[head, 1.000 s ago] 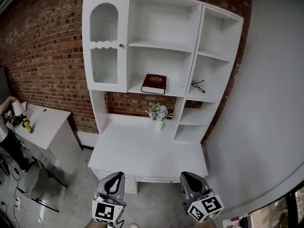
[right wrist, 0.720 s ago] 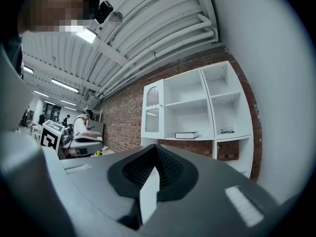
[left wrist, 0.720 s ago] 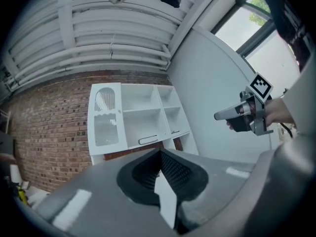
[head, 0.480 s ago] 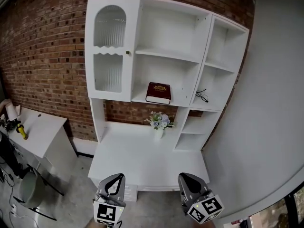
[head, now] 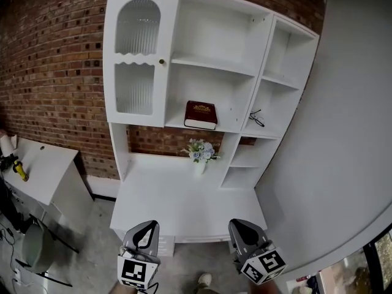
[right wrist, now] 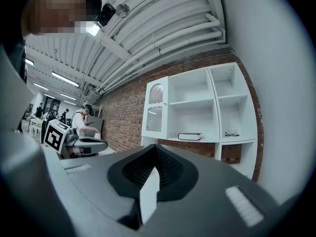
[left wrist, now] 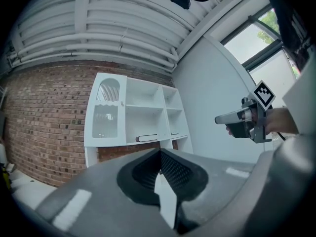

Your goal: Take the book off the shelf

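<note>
A dark red book (head: 200,114) lies flat on the middle shelf of the white shelf unit (head: 208,63), its cover facing up. In the left gripper view the book (left wrist: 146,138) shows as a thin slab, far off; the right gripper view also has the book (right wrist: 189,136) far ahead. My left gripper (head: 146,226) and right gripper (head: 239,225) hang low in front of the desk, well short of the shelf. Both are shut, jaws meeting with nothing between them. The left gripper (left wrist: 159,153) and the right gripper (right wrist: 157,149) point up toward the unit.
A small vase of flowers (head: 197,154) stands on the white desk top (head: 184,201) under the book's shelf. Glasses (head: 256,117) lie in the right-hand compartment. A glass-fronted door (head: 133,54) closes the left side. A white side table (head: 37,167) stands at the left.
The view has shifted slightly against the shelf unit, which now sits a little left and higher in frame. A shoe now shows at the bottom edge. Both grippers stay low and shut.
</note>
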The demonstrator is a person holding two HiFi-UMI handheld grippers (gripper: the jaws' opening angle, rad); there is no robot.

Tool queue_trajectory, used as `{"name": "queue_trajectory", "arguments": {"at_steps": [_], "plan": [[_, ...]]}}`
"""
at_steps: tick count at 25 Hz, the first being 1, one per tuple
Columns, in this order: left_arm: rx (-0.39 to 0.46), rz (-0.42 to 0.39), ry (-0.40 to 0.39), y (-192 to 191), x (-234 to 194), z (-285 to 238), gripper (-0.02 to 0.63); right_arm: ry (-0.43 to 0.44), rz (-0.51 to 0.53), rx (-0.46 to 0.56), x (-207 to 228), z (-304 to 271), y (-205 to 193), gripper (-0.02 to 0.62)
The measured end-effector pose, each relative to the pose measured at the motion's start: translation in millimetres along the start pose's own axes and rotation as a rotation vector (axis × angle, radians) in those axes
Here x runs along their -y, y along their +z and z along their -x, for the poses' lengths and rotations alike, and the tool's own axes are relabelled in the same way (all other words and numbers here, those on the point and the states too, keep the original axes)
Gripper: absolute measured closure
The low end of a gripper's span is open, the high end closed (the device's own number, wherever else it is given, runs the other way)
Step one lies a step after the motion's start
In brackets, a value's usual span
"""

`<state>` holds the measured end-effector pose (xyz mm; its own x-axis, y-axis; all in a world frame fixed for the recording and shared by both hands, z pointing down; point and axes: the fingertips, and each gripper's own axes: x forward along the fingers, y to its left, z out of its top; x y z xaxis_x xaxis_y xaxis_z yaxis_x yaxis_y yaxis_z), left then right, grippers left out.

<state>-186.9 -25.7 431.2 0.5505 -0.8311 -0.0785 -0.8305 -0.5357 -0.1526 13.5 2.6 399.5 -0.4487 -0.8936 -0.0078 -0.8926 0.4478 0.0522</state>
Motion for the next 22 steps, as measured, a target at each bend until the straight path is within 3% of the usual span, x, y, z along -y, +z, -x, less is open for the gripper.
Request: {"name": "queue_trajectory", "arguments": {"at_steps": [11, 22], "plan": [[-0.013, 0.034, 0.001, 0, -7, -9, 0.603, -0.021, -0.003, -0.009, 8, -6, -8, 0.569], [-0.027, 0.046, 0.014, -8, -13, -53, 0.603, -0.012, -0.062, 0.01, 45, -31, -23, 0.569]]}}
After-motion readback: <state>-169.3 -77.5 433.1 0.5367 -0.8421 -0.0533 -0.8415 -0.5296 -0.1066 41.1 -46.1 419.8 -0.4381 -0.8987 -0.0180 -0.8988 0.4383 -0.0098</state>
